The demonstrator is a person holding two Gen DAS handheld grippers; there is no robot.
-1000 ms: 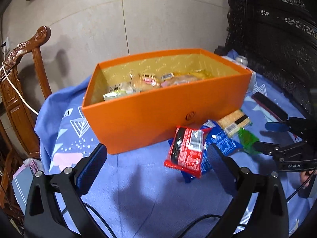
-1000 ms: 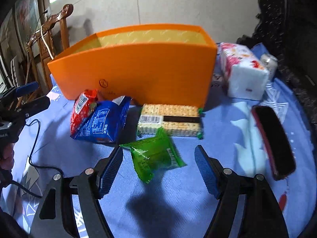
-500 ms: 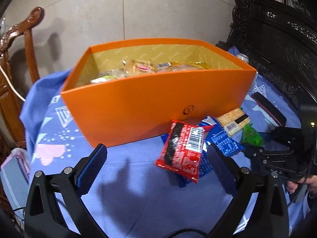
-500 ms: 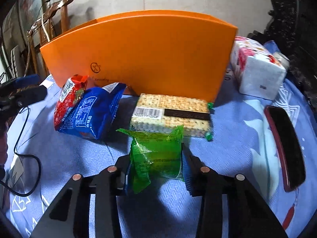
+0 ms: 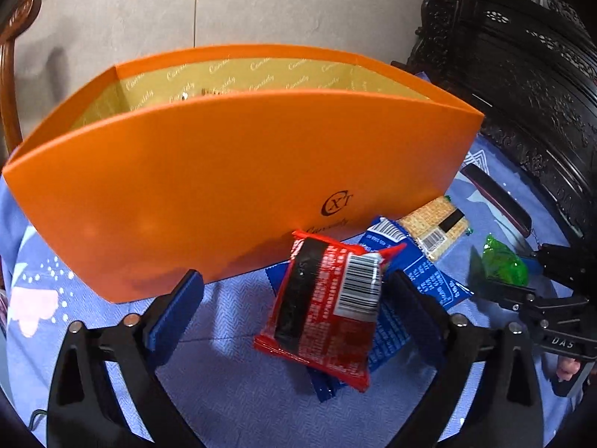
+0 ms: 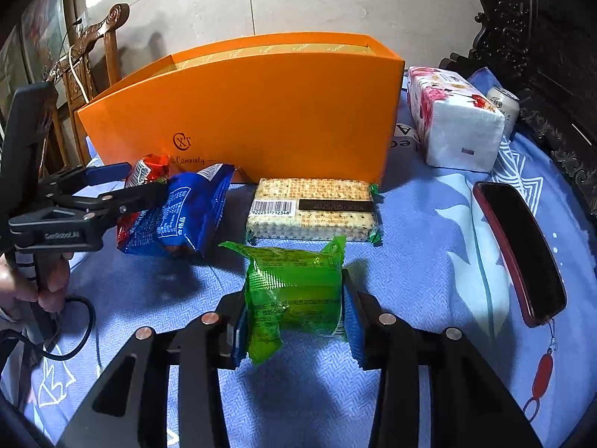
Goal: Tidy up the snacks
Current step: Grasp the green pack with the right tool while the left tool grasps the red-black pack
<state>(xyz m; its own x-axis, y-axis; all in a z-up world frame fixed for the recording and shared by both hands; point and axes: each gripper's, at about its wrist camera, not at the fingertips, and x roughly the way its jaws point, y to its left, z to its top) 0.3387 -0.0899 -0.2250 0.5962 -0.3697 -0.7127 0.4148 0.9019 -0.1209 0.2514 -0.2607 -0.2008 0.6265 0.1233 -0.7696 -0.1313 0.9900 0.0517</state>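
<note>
right gripper (image 6: 294, 321) clamps green pack (image 6: 294, 291), lower centre, for box (image 6: 242, 112) | left gripper (image 5: 294, 298) spread around red pack (image 5: 328, 298), ungripped

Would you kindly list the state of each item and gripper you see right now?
Orange box: open, upright, some snacks inside.
Green packet: sealed, clamped in the right gripper.
Red packet: sealed, lying on the blue packet, between the open fingers of the left gripper.
Cracker pack: sealed, flat on the cloth by the box.
Tissue pack: wrapped, on the cloth.
Phone: screen dark.
</note>
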